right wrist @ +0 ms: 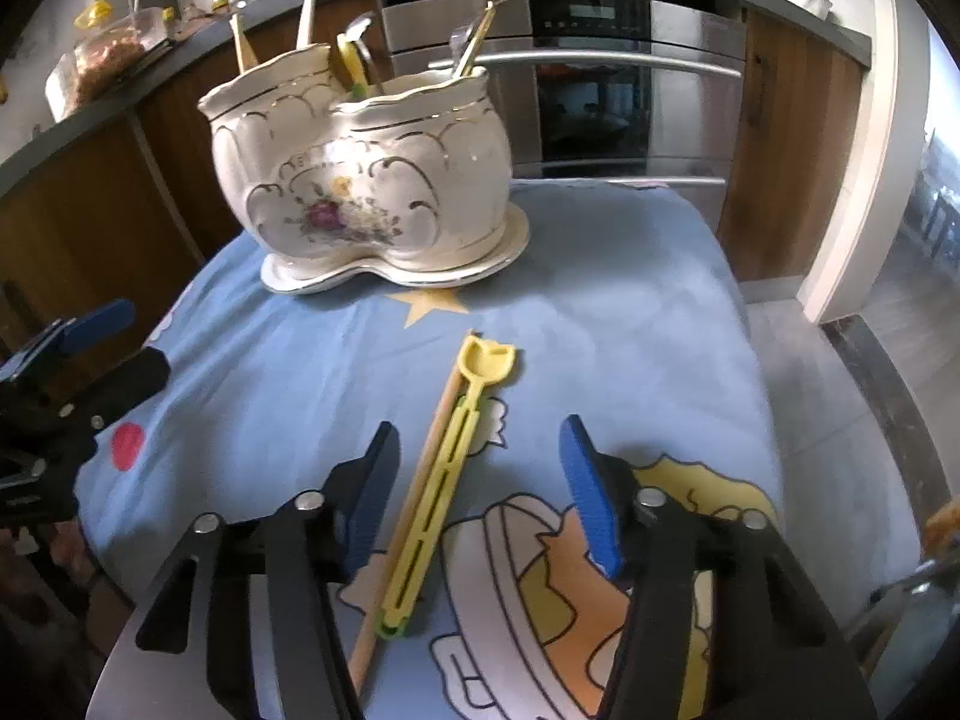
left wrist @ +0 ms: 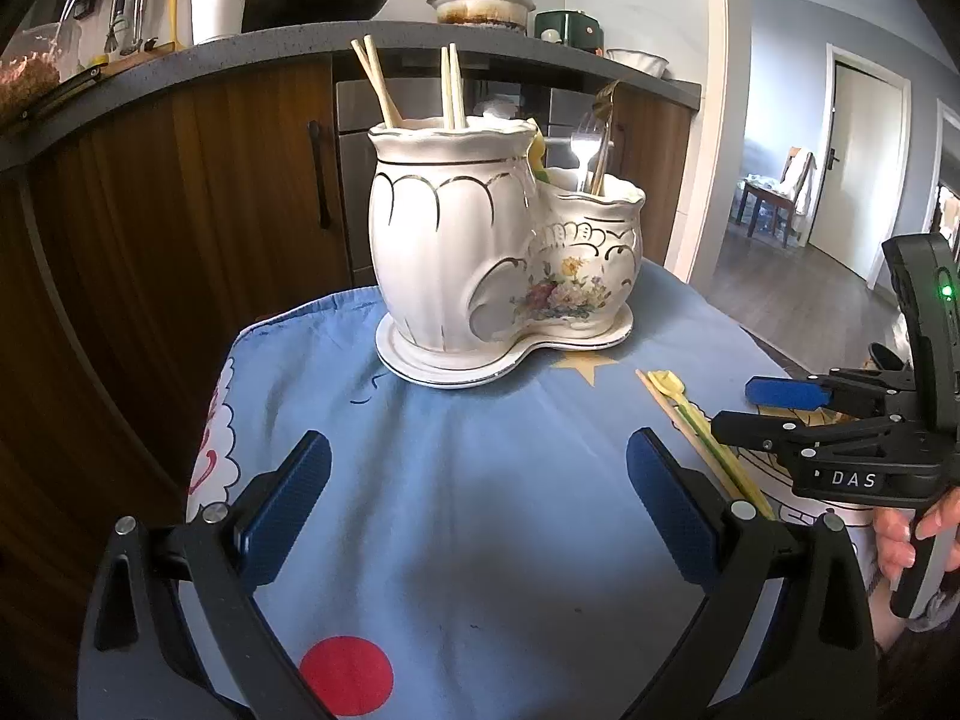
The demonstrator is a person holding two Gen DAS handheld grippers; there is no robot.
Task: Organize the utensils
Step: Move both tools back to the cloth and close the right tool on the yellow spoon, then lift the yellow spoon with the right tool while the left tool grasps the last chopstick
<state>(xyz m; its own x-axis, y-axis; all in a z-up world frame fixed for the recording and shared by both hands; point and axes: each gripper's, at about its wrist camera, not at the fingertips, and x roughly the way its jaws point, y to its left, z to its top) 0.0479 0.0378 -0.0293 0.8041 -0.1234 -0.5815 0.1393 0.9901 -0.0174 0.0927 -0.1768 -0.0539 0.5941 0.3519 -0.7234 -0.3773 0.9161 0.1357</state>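
Observation:
A white ceramic double utensil holder [left wrist: 480, 252] stands on its saucer on the blue cloth; it also shows in the right wrist view [right wrist: 372, 180]. Chopsticks [left wrist: 384, 84] stand in its tall pot; a fork [left wrist: 591, 144] and gold utensil stand in the low pot. A yellow plastic spoon [right wrist: 447, 468] and a wooden chopstick [right wrist: 414, 480] lie side by side on the cloth. My right gripper [right wrist: 480, 492] is open above their handles, a finger on each side. My left gripper [left wrist: 480, 504] is open and empty over bare cloth in front of the holder.
The small table has a blue cartoon cloth [left wrist: 480, 540] with edges close on all sides. Wooden cabinets and an oven [right wrist: 600, 96] stand behind it. The counter [left wrist: 180, 60] above carries a wok, pots and jars. My right gripper shows in the left wrist view [left wrist: 780, 408].

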